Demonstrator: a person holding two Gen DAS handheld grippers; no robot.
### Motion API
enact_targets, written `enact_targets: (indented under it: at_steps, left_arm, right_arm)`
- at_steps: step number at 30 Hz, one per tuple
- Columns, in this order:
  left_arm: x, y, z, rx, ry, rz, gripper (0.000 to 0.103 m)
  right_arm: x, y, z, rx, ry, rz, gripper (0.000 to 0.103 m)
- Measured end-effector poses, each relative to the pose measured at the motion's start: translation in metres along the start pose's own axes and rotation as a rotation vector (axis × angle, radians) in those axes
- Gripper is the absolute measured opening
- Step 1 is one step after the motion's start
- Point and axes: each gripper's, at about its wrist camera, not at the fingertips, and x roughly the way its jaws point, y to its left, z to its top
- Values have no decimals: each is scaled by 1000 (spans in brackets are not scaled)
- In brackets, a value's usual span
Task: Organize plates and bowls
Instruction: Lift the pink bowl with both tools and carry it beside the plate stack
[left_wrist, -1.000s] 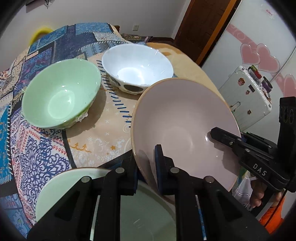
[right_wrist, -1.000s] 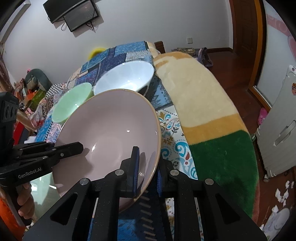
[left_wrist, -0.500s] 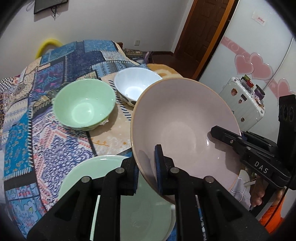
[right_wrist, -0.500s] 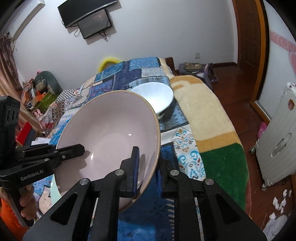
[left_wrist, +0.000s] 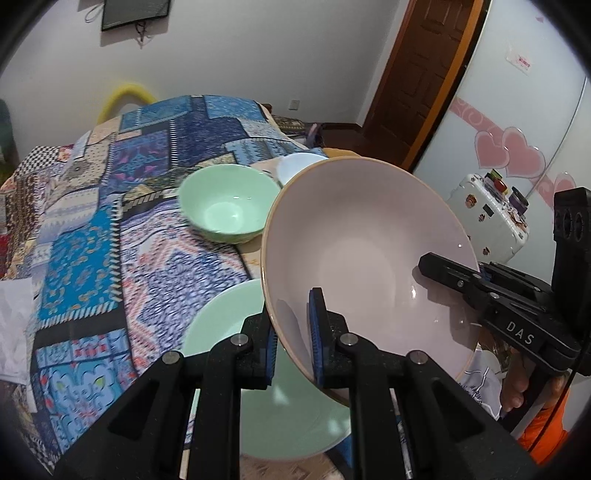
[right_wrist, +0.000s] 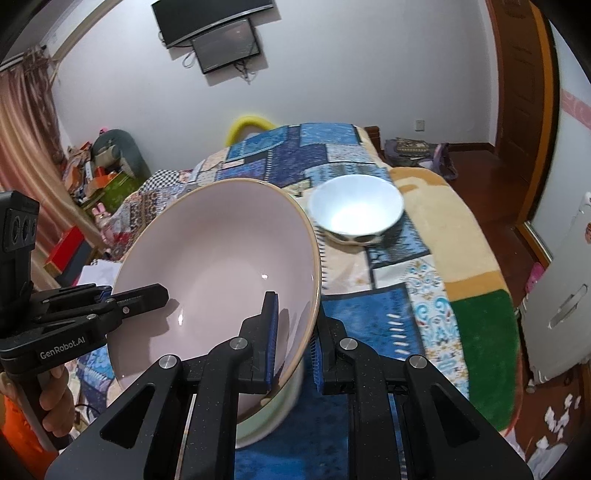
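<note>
both grippers clamp the large pale pink ceramic bowl (left_wrist: 365, 254) by opposite rims: left gripper (left_wrist: 294, 332) near side, right gripper (right_wrist: 294, 338) far side. bowl is held tilted in the air above the pale green plate (left_wrist: 221, 325) on the patchwork-quilted bed (left_wrist: 92, 229). small green bowl (left_wrist: 229, 201) and white bowl (right_wrist: 355, 208) sit further back, side by side.

Pink bowl (left_wrist: 365, 254) tilted, raised above green plate (left_wrist: 229, 325).

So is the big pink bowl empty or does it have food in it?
Empty. The pink bowl, held by both grippers, shows only smooth, bare inside.
</note>
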Motion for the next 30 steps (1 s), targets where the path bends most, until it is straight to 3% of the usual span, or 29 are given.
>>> enact_targets:
  at_steps: [18, 30]
  left_arm:
    - [-84, 81, -54, -114, -71, 112, 15]
    - [-114, 132, -91, -194, -78, 187, 15]
  right_arm:
    - [17, 94, -16, -120, 29, 119, 15]
    - [42, 150, -28, -188, 89, 200, 15]
